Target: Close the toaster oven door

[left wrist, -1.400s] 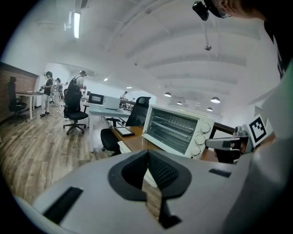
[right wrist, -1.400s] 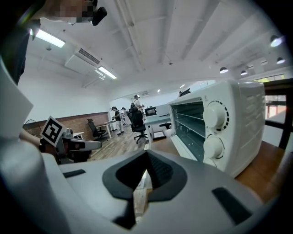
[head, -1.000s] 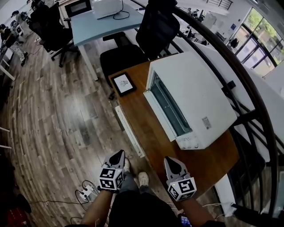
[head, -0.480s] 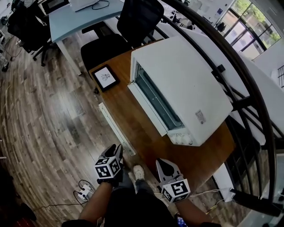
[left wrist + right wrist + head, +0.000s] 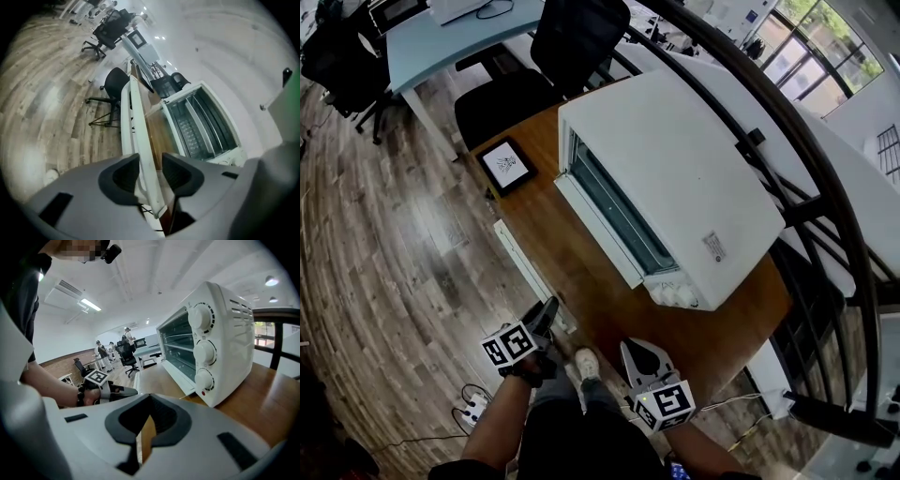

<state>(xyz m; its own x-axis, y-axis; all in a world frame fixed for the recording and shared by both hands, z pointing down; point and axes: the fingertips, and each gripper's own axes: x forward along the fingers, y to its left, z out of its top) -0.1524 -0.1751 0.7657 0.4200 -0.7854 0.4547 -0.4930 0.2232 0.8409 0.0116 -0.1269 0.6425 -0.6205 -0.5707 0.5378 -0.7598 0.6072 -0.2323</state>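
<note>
The white toaster oven [image 5: 675, 178] stands on a wooden table [image 5: 741, 328], its three knobs [image 5: 202, 352] at the near end. Its glass door hangs open and lies flat toward the table's edge, ending in a long white handle bar [image 5: 525, 267]. My left gripper [image 5: 546, 309] is at the near end of that bar. In the left gripper view the handle [image 5: 140, 136] runs between the opening jaws of my left gripper [image 5: 150, 168], with a gap on each side. My right gripper [image 5: 630, 349] hovers at the table's near edge, jaws shut and empty [image 5: 149, 404].
A small black-framed tablet [image 5: 506, 167] lies on the table's far corner. A black office chair [image 5: 553, 56] and a blue-grey desk [image 5: 441, 42] stand beyond. A black railing [image 5: 806, 187] curves along the right. A power strip [image 5: 473, 408] lies on the wood floor.
My left gripper has risen from beside my legs to the end of the door handle, rolled over, and its jaws have parted around the bar. The right gripper has barely moved.
</note>
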